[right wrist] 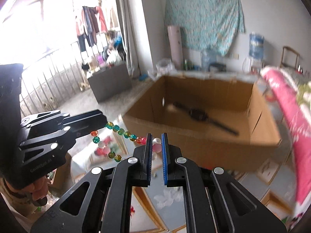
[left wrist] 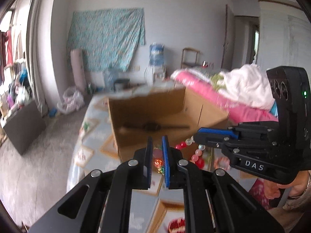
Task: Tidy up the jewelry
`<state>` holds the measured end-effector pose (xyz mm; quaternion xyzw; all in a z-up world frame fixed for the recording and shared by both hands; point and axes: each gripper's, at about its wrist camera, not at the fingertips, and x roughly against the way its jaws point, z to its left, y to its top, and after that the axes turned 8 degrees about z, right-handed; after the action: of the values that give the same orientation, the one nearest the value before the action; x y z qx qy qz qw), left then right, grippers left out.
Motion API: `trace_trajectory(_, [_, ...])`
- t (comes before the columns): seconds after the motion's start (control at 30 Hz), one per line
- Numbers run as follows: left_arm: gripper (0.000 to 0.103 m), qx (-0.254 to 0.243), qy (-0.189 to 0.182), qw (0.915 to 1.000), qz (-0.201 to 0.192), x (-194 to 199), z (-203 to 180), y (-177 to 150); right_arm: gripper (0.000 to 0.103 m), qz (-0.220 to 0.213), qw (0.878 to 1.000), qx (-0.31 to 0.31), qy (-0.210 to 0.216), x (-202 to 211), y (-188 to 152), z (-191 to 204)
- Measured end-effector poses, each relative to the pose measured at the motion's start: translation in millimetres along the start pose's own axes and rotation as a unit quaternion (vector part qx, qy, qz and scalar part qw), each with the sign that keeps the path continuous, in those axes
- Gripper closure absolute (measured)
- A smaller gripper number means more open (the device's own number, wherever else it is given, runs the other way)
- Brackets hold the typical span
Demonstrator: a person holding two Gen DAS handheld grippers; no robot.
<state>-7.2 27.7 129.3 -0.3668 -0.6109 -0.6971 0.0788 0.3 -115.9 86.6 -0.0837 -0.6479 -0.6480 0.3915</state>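
- Bead strand [right wrist: 124,133]: a string of multicoloured and pink-white beads, held off the surface and stretched between the two grippers, in front of an open cardboard box [right wrist: 204,120].
- Left wrist view: the left gripper [left wrist: 157,147] has its jaws nearly closed, with orange, green and pink beads [left wrist: 157,162] caught in the narrow gap between the blue pads.
- Left wrist view: the right gripper [left wrist: 197,136] enters from the right, seen side-on; red, pink and clear beads [left wrist: 194,151] hang just below its tip. A hand [left wrist: 291,186] grips its handle at the lower right.
- Left wrist view only: a pink quilt [left wrist: 213,97] with white cloth [left wrist: 250,85] piled on it lies beyond the box; its top is out of the other view.
- Right wrist view: the right gripper [right wrist: 156,141] is nearly closed, clamping pink and clear beads at its fingertips.
- Right wrist view: the left gripper [right wrist: 104,119] comes in from the left, jaws pinched on the strand's green-yellow end; a loop of beads sags beneath it.
- Right wrist view only: the box interior is plainly visible, with a dark, long, thin object [right wrist: 200,114] lying on its floor, and a bright window with hanging clothes [right wrist: 91,23].
- Both views: the box rests on a patterned cloth surface [right wrist: 258,174].
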Motion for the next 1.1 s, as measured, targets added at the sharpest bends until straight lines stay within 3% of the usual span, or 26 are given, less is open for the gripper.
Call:
trace_trajectory(0.17, [0.100,-0.014,-0.007,0.9995,-0.028,-6,2,41,0.096,-0.027,1.000,0.000,-0.006,-4,38,-19])
trace_trajectory(0.23, [0.100,-0.009,-0.017,0.9996,-0.021,-23,6,55,0.097,-0.014,1.000,-0.015,0.016,-17,48,-34])
trace_trajectory(0.27, [0.100,-0.007,-0.020,0.9996,-0.017,-29,8,59,0.103,-0.005,0.999,-0.023,0.024,-26,52,-42])
trace_trajectory(0.33, [0.100,0.001,-0.022,0.9997,-0.002,-50,13,65,0.103,0.012,0.999,-0.029,0.017,-43,58,-53])
trace_trajectory(0.53, [0.101,0.043,-0.019,0.9983,0.034,-88,36,63,0.103,0.059,0.996,-0.053,0.034,-83,73,-83])
trace_trajectory(0.77, [0.101,0.071,-0.021,0.9962,0.046,-90,52,50,0.103,0.059,0.994,-0.079,0.040,-73,75,-103])
trace_trajectory(0.87, [0.101,0.076,-0.041,0.9950,0.050,-89,50,46,0.100,0.050,0.993,-0.097,0.050,-57,68,-112])
trace_trajectory(1.0, [0.101,0.057,-0.085,0.9939,0.042,-78,36,43,0.077,0.028,0.990,-0.120,0.060,-25,47,-120])
trace_trajectory(1.1, [0.099,0.042,-0.116,0.9914,0.046,-77,22,43,0.066,0.023,0.988,-0.136,0.074,-7,28,-122])
